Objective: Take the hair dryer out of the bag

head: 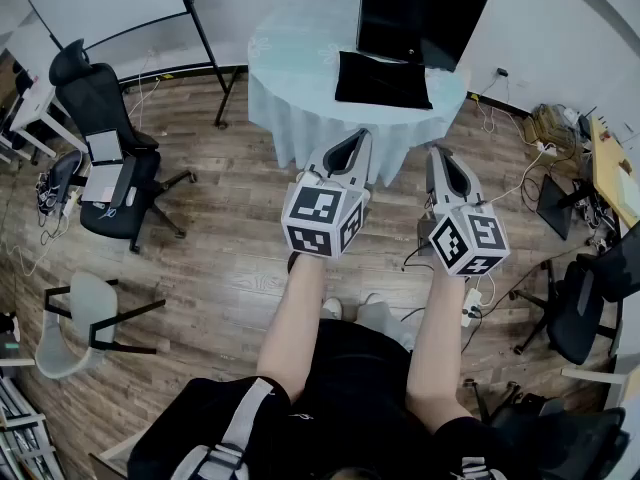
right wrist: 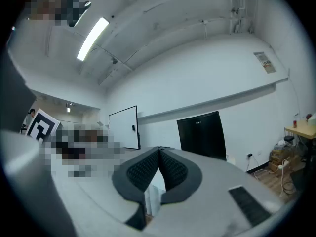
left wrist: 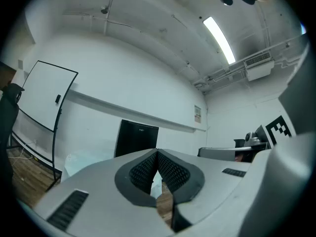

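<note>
Left gripper (head: 358, 136) and right gripper (head: 438, 153) were both clenched, empty, side by side, facing the far table (head: 290, 68) bearing the black bag (head: 420, 13).

Round table under a pale cloth (head: 300, 78) sits far centre, with a tall black boxy bag (head: 420, 13) standing on its far right part. White board on a black stand (head: 100, 3) is far left. Black wheeled office chair (head: 105, 118) is left of the table, and a pale grey chair with black arms (head: 75, 328) is nearer, on the left.
</note>
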Available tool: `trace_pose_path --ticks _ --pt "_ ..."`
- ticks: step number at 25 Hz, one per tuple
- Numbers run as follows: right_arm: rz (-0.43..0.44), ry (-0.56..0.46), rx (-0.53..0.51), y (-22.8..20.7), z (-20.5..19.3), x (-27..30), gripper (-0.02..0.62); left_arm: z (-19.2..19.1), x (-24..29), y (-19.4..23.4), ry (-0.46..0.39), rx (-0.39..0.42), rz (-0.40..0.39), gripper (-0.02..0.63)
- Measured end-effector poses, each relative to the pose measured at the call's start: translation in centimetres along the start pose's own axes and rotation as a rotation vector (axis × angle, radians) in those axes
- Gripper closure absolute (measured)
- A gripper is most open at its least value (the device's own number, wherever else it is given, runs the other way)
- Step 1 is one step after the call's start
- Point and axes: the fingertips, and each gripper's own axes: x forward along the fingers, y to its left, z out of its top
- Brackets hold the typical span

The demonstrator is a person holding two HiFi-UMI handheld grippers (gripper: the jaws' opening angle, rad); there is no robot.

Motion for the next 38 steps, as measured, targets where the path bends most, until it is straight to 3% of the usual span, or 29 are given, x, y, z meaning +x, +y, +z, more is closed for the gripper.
trace_pose_path --ticks 16,22,28,38 --pt "-0.022 -0.003 -0.013 -0.2 0.1 2.4 0.594 0.0 1.2 2.8 -0.006 -0.043 0.018 0.594" --pt "-0.041 -0.019 -0.017 -0.8 0.9 3.5 0.594 1.2 2.0 4.5 -0.032 -0.093 0.030 0.594" --pt "-0.065 -0.071 -0.033 -1.9 3.4 4.1 0.594 2.3 2.9 4.7 -0.033 -0.051 0.035 0.593" --pt "-0.097 -0.066 -0.044 -3.6 3.8 3.9 0.594 1.7 3.9 5.7 -0.015 -0.082 0.042 0.594"
